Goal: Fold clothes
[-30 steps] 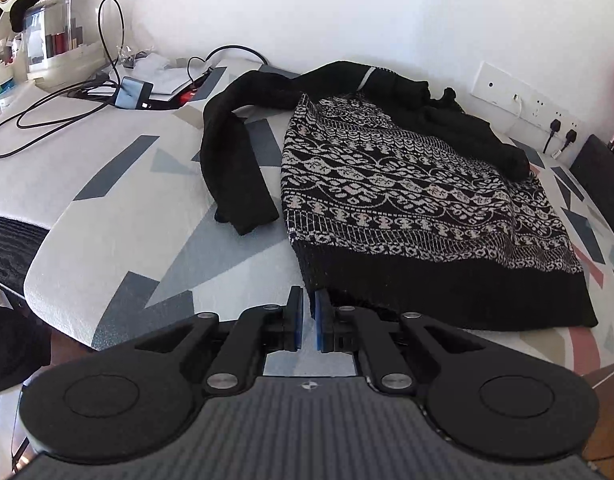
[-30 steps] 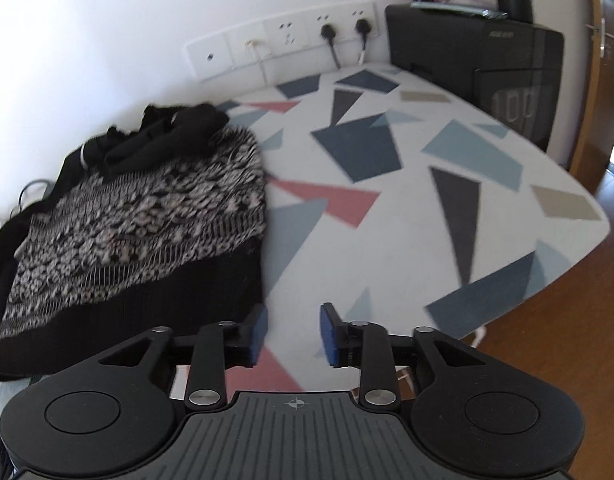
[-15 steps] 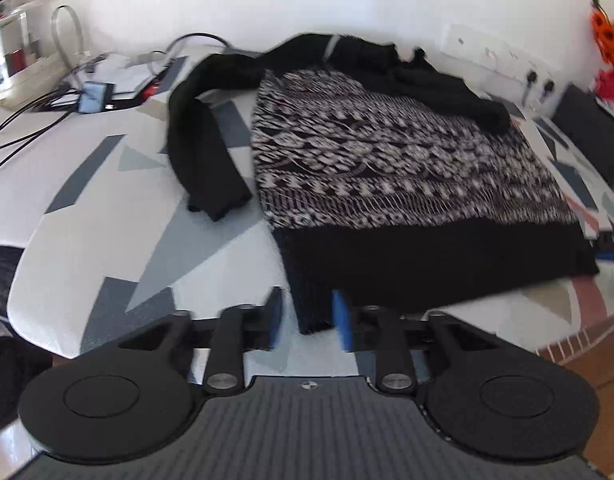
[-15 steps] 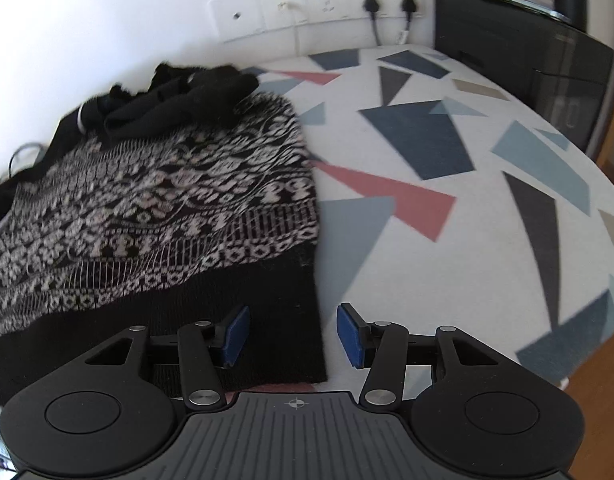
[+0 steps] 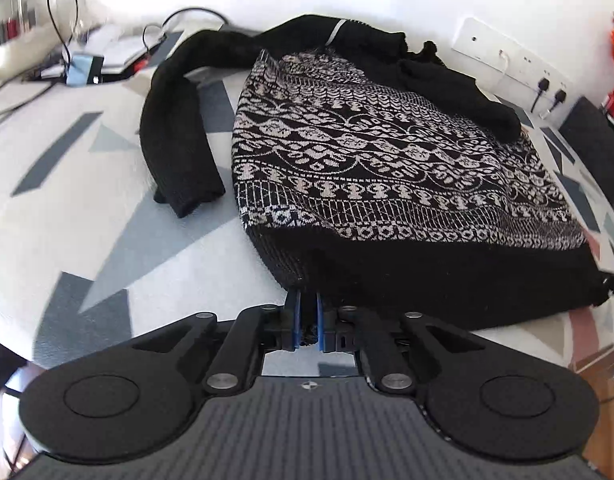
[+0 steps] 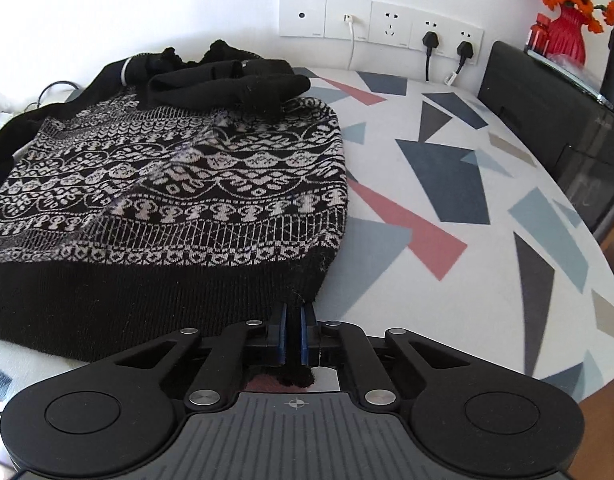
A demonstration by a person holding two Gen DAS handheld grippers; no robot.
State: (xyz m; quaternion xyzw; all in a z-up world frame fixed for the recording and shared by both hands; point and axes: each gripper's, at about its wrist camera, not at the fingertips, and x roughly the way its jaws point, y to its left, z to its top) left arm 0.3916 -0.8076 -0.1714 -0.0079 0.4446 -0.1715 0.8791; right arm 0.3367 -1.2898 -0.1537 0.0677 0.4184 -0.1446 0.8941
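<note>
A black sweater with a white knit pattern (image 5: 387, 168) lies flat on a table with a geometric-print cover (image 5: 107, 208). Its left sleeve (image 5: 175, 136) hangs out to the side; the right sleeve (image 6: 243, 84) is folded across the top near the collar. My left gripper (image 5: 306, 312) is shut on the black hem at its left corner. My right gripper (image 6: 293, 320) is shut on the hem at its right corner (image 6: 303, 288). The sweater also fills the left of the right wrist view (image 6: 167, 184).
Cables and small devices (image 5: 83, 68) lie at the table's far left. Wall sockets with plugs (image 6: 387, 24) run along the back wall. A black appliance (image 6: 559, 128) stands at the right, with a red vase of orange flowers (image 6: 563, 24) on it.
Both grippers moved forward onto the sweater's hem and closed on its two bottom corners; half a second ago both were open just short of it.
</note>
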